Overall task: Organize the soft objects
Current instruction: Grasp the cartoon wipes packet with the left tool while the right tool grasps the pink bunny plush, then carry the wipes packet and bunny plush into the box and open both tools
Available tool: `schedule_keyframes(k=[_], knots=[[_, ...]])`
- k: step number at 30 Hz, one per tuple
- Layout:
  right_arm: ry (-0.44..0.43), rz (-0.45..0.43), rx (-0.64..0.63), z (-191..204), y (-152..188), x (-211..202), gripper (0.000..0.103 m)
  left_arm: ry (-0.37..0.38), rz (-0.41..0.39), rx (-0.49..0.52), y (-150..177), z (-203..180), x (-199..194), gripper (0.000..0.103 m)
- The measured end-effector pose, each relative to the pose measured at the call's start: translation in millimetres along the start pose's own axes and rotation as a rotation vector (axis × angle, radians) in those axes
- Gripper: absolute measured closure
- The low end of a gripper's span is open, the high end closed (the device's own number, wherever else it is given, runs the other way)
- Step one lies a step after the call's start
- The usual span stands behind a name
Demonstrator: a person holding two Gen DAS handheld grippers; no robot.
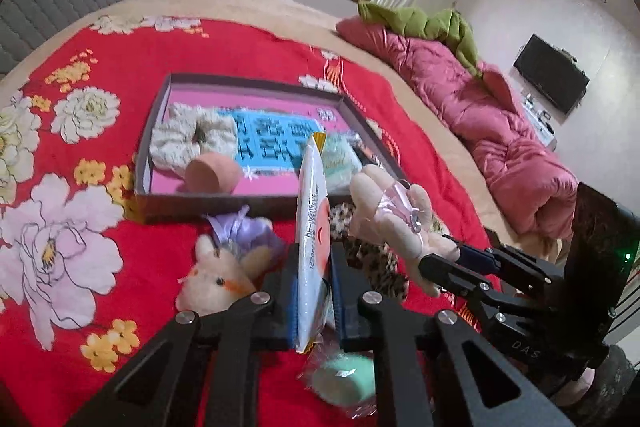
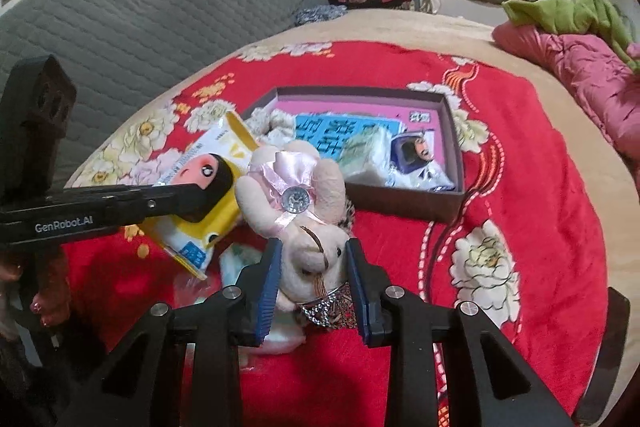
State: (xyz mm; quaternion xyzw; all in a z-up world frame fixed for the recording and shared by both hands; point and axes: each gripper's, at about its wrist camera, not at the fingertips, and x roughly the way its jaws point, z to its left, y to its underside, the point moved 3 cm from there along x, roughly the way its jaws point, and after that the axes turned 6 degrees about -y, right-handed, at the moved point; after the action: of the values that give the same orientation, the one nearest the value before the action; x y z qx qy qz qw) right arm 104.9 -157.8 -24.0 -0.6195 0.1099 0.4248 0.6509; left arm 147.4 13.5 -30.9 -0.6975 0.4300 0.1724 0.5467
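Observation:
My left gripper (image 1: pixel 314 267) is shut on a white and yellow tissue pack (image 1: pixel 311 227), held edge-on above the red blanket; the pack also shows in the right wrist view (image 2: pixel 208 187). My right gripper (image 2: pixel 314 267) is shut on a pink plush rabbit with a satin bow (image 2: pixel 304 211), also seen in the left wrist view (image 1: pixel 394 211). A shallow brown box (image 1: pixel 176 203) ahead holds a cream scrunchie (image 1: pixel 192 139), a peach sponge (image 1: pixel 212 175) and a pale green pack (image 1: pixel 340 163). Another plush rabbit (image 1: pixel 216 275) and a mint sponge (image 1: pixel 344 381) lie below the left gripper.
A purple satin pouch (image 1: pixel 240 227) and a leopard-print item (image 1: pixel 372 263) lie in front of the box. A pink quilt (image 1: pixel 480 131) with a green blanket (image 1: pixel 436 23) lies along the bed's right side. A grey padded headboard (image 2: pixel 140 19) stands behind.

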Motion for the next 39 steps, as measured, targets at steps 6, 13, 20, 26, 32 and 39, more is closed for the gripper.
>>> schedule_keyframes(k=[6,13,20,26,32,39], knots=[[0.018,-0.030,0.019,-5.7,-10.0,-4.1,0.070,0.006,-0.041,-0.039,-11.1,4.4,-5.8,0.089],[0.062,-0.058,0.024,-11.1,-23.0,-4.4,0.070,-0.014,-0.080,-0.076,-22.0,12.1,-7.2,0.090],[0.085,-0.097,0.029,-18.5,-37.6,-1.6,0.070,-0.009,-0.100,-0.111,-35.6,15.9,2.3,0.090],[0.114,-0.116,0.038,-28.4,-49.2,7.6,0.070,-0.013,-0.116,-0.122,-50.0,15.2,16.9,0.089],[0.148,-0.115,0.029,-37.9,-59.1,20.7,0.070,-0.042,-0.121,-0.131,-64.1,21.9,34.0,0.089],[0.198,-0.091,0.033,-50.9,-66.0,38.4,0.070,-0.087,-0.116,-0.114,-74.1,26.1,49.0,0.089]])
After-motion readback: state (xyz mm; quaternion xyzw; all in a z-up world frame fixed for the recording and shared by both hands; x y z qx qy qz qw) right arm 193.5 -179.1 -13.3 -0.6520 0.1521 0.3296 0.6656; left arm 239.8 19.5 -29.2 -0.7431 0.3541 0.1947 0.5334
